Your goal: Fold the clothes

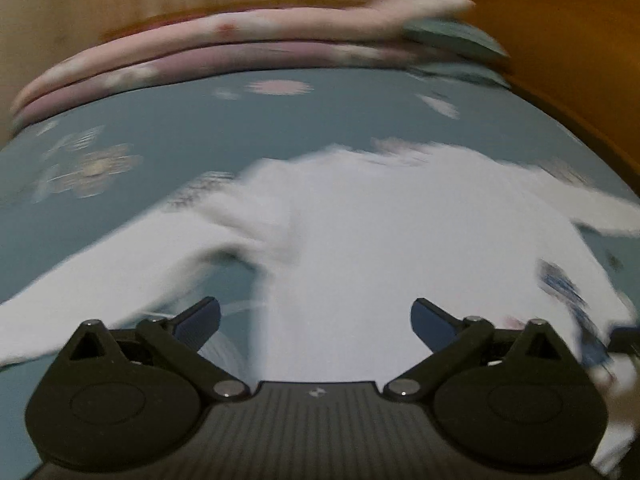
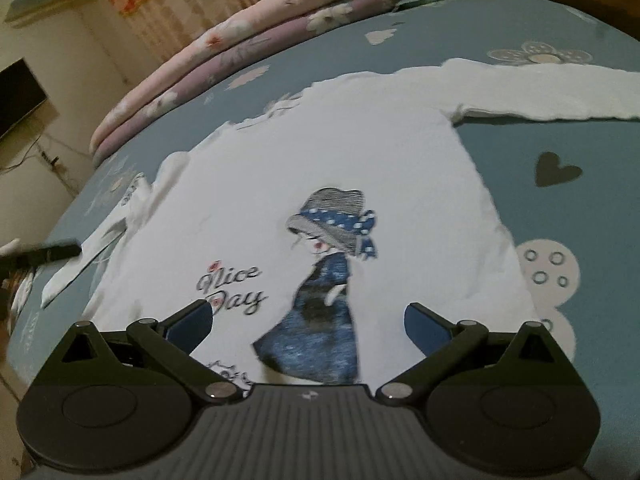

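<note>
A blue bedsheet (image 2: 540, 208) with flower and heart prints covered the bed, and folded pink quilts (image 2: 224, 56) lay at its far edge. A white long-sleeved shirt (image 2: 280, 184) lay spread flat, print side up, ahead of both tools. The right gripper (image 2: 308, 324) hovered over its hem, jaws wide and empty. The left gripper (image 1: 316, 320) likewise stood wide above the blurred shirt, holding nothing.
</note>
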Tool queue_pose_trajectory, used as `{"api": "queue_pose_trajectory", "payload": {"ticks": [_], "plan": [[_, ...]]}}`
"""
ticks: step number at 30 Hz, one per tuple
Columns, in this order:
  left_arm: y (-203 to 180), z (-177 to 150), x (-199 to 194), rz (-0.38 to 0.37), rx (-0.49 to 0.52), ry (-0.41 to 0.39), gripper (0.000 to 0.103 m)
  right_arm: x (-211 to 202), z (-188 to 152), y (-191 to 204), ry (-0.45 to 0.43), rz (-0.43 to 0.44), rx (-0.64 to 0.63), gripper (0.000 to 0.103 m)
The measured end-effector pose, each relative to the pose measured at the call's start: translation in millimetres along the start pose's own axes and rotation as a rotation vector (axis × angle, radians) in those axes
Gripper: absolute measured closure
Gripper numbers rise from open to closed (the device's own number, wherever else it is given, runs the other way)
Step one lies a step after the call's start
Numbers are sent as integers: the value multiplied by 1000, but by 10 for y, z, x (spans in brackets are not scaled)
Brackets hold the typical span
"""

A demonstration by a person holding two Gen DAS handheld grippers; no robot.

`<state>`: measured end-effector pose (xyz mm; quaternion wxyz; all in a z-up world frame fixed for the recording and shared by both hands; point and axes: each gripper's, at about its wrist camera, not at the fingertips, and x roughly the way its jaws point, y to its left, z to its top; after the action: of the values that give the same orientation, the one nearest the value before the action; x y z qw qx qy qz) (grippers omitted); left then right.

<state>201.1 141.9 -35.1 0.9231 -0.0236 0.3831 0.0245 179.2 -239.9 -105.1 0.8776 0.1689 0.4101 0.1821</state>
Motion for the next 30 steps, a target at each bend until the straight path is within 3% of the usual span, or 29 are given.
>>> {"api": "queue_pose_trajectory", "payload": {"ticks": [5,7,10,20,25,30], "plan": [[867,194,140,79,-167,26,28,43,-15,103,-1,21,13,0],[1026,267,215,88,-176,25,36,65,-24,168,-10,24,2,0],[1133,462,378,66,-168,17,37,95,-40,267,-31,25,-56,0],[834,1246,1218,-96,4,-14,34,222,-17,365,-37,45,-103,0],[695,1378,1667,-148,50,32,34,259,-8,319,-30,55,-88,0],[447,1411,1926,-196,181,42,34,271,-18,318,-31,57,-97,0]]}}
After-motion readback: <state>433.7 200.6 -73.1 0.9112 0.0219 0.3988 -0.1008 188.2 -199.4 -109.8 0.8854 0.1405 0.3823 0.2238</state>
